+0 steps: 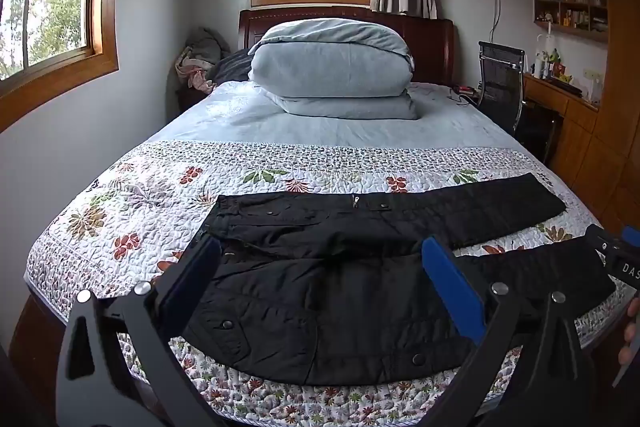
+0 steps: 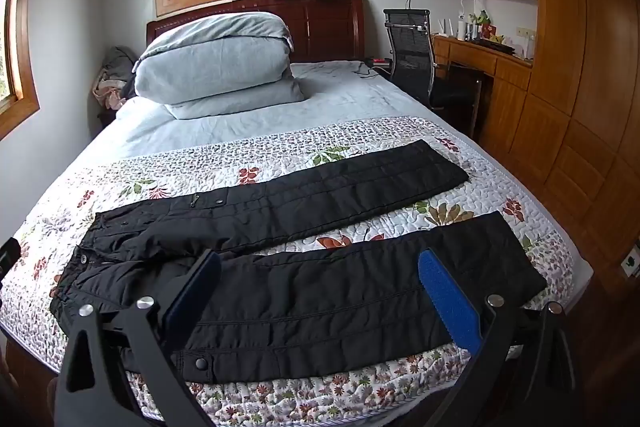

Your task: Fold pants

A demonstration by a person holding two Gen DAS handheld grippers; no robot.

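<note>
Black pants (image 1: 320, 291) lie flat on the floral quilt near the foot of the bed, waist to the left, both legs spread apart toward the right. My left gripper (image 1: 320, 251) is open and empty, held above the waist and hip part. In the right wrist view the pants (image 2: 304, 291) show both legs; my right gripper (image 2: 320, 263) is open and empty above the near leg. The right gripper's body (image 1: 624, 259) shows at the right edge of the left wrist view.
A folded grey duvet (image 1: 332, 67) sits at the head of the bed (image 1: 120, 187). A black office chair (image 2: 412, 51) and a wooden desk (image 2: 488, 63) stand to the right. Wooden cabinets (image 2: 580, 67) line the right wall. Clothes (image 1: 200, 63) pile at the back left.
</note>
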